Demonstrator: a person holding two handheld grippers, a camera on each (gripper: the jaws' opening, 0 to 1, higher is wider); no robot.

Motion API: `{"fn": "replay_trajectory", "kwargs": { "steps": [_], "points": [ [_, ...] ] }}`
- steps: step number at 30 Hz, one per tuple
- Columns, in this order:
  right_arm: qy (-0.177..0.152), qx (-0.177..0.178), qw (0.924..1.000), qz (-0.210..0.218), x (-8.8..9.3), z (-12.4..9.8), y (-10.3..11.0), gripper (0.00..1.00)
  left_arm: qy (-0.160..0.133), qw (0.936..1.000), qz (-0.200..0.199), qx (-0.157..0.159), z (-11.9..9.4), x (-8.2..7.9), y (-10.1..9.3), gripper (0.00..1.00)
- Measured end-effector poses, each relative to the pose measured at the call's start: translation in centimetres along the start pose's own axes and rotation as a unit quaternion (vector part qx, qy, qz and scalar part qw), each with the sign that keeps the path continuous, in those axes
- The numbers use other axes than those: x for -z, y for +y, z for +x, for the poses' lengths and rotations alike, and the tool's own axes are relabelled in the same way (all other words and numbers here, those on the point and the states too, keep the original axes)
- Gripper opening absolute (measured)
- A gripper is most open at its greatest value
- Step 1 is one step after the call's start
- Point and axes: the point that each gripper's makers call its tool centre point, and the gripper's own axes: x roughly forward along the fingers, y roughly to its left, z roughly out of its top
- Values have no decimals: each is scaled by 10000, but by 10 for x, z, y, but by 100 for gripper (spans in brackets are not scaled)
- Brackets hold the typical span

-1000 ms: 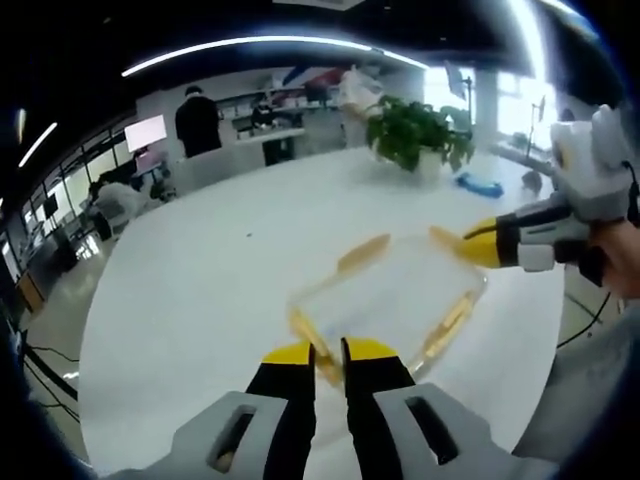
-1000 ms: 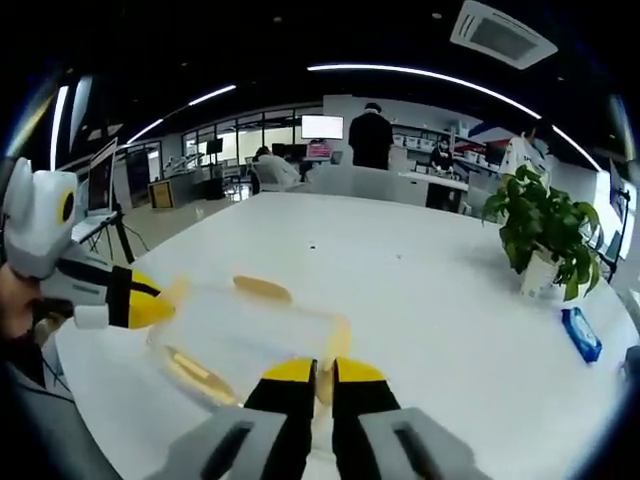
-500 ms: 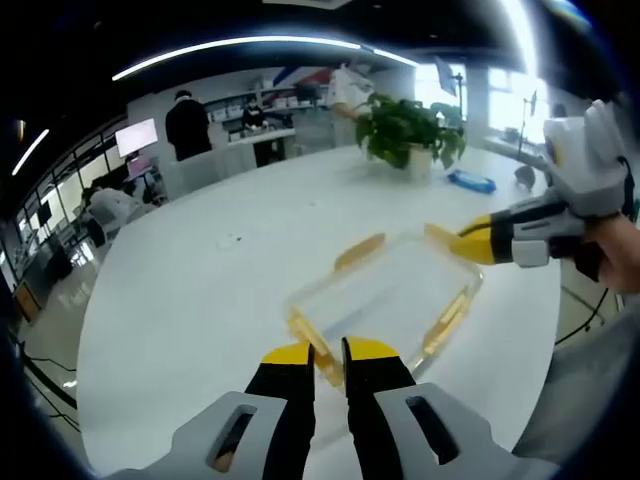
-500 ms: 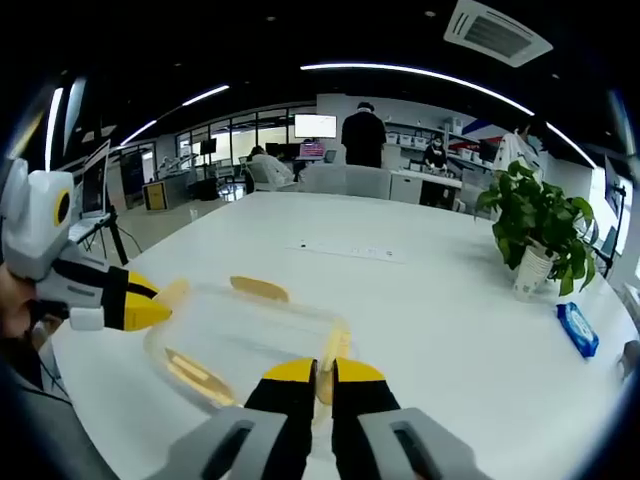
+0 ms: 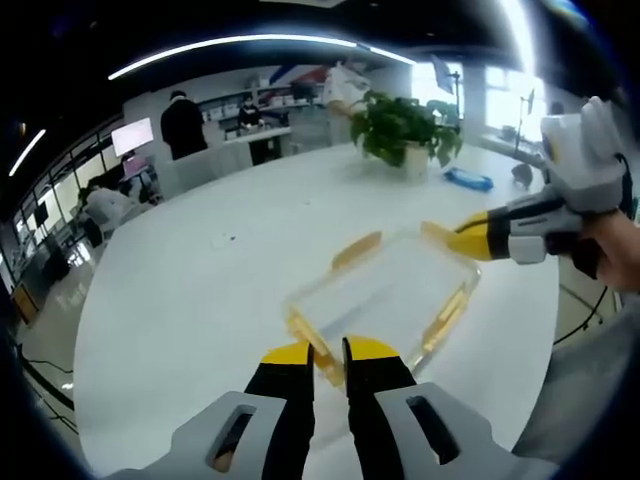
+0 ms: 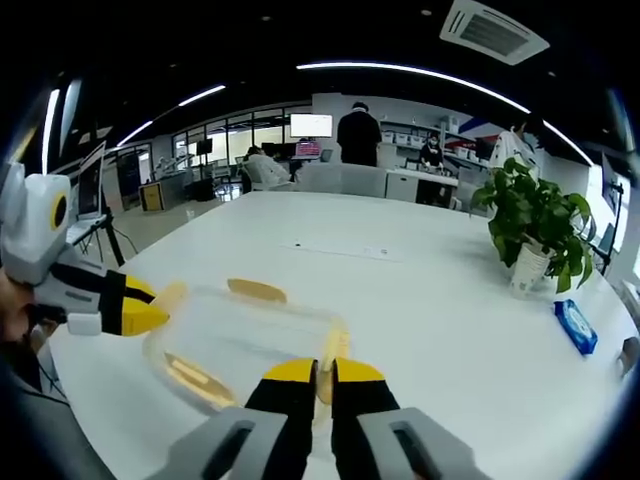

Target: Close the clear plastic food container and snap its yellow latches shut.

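two grippers meet at opposite ends of a clear container on a white table

the left gripper [image 5: 329,352] has its jaws nearly together at a yellow latch [image 5: 322,357] on the container's near end; the right gripper [image 6: 316,372] is likewise narrow at the opposite latch [image 6: 333,350]. the clear plastic container [image 5: 385,296] lies flat with its lid on, and nothing can be seen inside. beyond the container on the table [image 5: 200,290] stand a potted plant [image 5: 403,130] and a blue packet [image 5: 468,179].

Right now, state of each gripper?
Left gripper: shut on a yellow latch at one end of the clear plastic food container.
Right gripper: shut on the yellow latch at the opposite end.
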Motion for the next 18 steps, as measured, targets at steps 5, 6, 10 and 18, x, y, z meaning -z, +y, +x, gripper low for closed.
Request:
{"fn": "replay_trajectory", "kwargs": {
  "steps": [5,6,10,18],
  "points": [
    [18,6,10000,6,2,1,-1,1,12,10000,-2,6,3,0,0,7],
    [28,6,10000,12,2,1,-1,1,14,10000,0,5,3,0,0,7],
    [47,11,10000,29,4,2,-2,1,30,10000,-14,22,4,1,0,7],
    [109,10,9999,58,10,5,-3,1,55,10000,-23,36,7,3,-1,7]
  ]
}}
